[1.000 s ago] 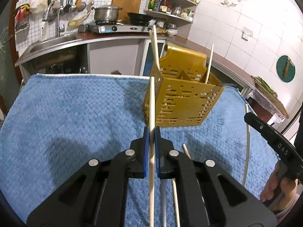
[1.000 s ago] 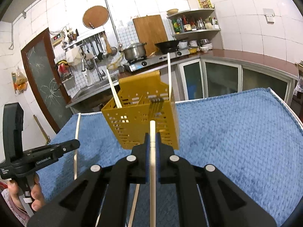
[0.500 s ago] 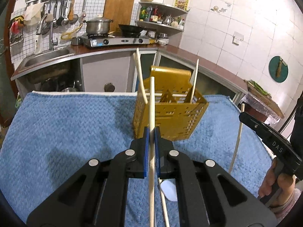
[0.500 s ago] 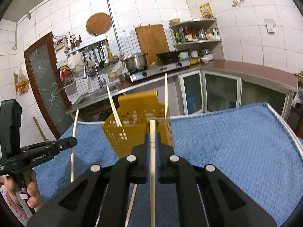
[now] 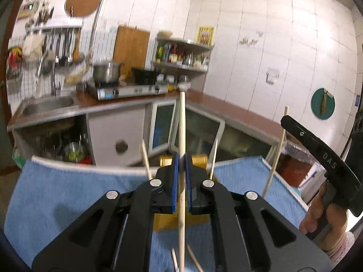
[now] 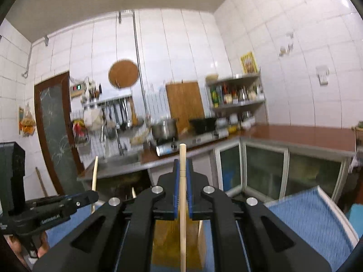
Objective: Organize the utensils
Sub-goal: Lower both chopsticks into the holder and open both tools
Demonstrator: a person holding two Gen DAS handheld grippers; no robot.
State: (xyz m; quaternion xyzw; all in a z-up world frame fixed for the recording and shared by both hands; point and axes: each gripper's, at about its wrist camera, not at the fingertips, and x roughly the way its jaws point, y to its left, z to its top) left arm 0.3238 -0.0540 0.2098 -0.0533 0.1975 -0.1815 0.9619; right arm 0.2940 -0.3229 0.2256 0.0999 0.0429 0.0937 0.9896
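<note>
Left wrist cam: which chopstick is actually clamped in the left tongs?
The upright chopstick between the blue pads of the left tongs. The others stand in the yellow holder or lie on the towel.

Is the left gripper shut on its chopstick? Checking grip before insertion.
Shut: the left gripper has blue pads pressed against the chopstick.

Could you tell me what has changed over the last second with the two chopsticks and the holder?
Both tools have tipped upward and moved in over the yellow holder, which now sits low, mostly hidden behind the fingers. The left tool and right tool each stay shut on a chopstick. Nothing was let go. The two chopsticks already in the holder and the blue towel are unchanged.
</note>
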